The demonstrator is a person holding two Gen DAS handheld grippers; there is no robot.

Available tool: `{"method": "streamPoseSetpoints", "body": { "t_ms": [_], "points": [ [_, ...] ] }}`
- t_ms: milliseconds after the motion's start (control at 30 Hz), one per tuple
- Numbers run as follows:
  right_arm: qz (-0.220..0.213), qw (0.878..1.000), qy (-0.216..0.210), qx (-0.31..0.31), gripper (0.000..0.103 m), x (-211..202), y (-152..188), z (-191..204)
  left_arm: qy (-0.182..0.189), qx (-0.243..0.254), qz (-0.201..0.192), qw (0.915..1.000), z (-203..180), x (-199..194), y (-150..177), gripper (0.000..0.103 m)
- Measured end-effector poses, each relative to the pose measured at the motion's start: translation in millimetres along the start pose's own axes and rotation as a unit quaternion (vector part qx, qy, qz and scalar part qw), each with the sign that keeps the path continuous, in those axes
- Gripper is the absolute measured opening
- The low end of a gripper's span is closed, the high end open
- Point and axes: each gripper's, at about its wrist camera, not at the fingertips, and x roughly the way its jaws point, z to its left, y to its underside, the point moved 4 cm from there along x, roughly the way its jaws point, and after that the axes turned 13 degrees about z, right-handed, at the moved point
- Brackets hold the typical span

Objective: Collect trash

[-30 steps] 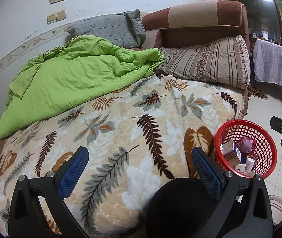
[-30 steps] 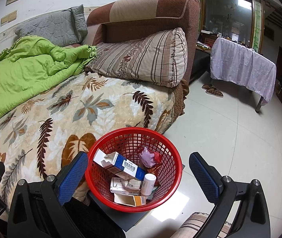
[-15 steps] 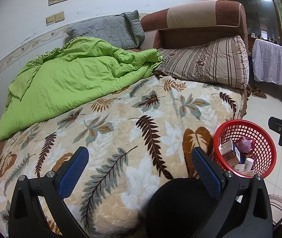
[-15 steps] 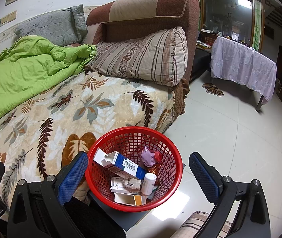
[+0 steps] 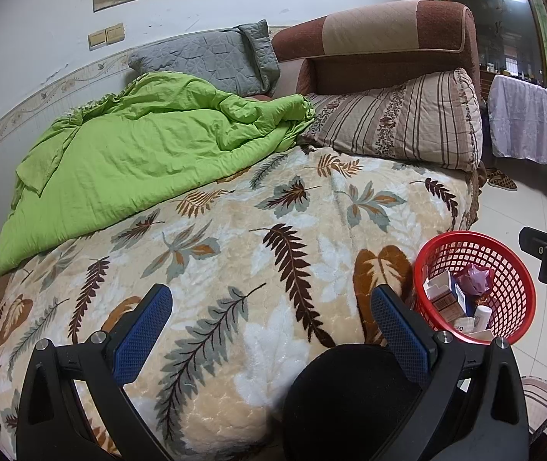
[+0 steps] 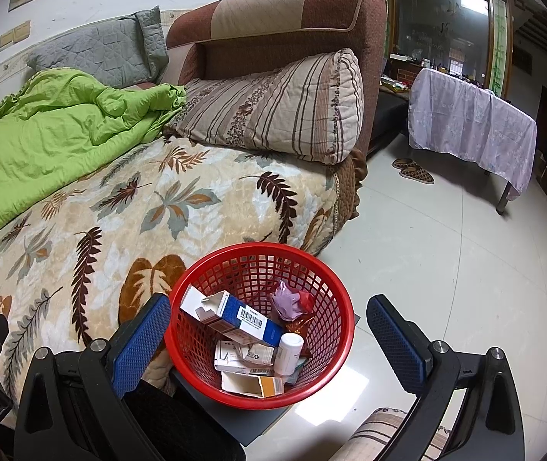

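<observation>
A red mesh basket stands on a dark slab on the floor by the bed's corner; it also shows in the left wrist view. It holds a blue and white carton, a white bottle, crumpled purple wrap and flat cartons. My right gripper is open and empty, its fingers either side of the basket. My left gripper is open and empty above the leaf-print blanket.
A green quilt, a grey pillow and a striped pillow lie on the bed by a brown headboard. A cloth-draped table and slippers stand on the tiled floor to the right.
Both views have shifted only slightly. Both grippers stay open and empty, and the basket has not moved.
</observation>
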Motion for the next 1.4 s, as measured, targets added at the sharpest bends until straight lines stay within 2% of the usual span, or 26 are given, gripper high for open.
{"method": "streamPoseSetpoints", "body": {
  "t_ms": [1000,1100,1233,1333,1400],
  "points": [
    [0.001,1.0,-0.005,-0.007,0.103,1,3,5,0.003,-0.007,0.007,0.9999,-1,2,-1,0.103],
    [-0.008,0.999,-0.025,-0.033,0.103,3,-1,21,0.01,-0.033,0.022,0.9991,18,10,2,0.103],
    [-0.021,0.992,-0.085,-0.094,0.103,6,-6,71,-0.02,-0.087,0.041,0.9952,63,18,7,0.103],
    [-0.021,0.985,-0.115,-0.127,0.103,8,-20,110,-0.048,-0.143,0.059,0.9868,110,23,18,0.103],
    [-0.026,0.978,-0.149,-0.147,0.103,8,-28,144,-0.083,-0.188,0.08,0.9754,149,31,30,0.103]
  ]
}}
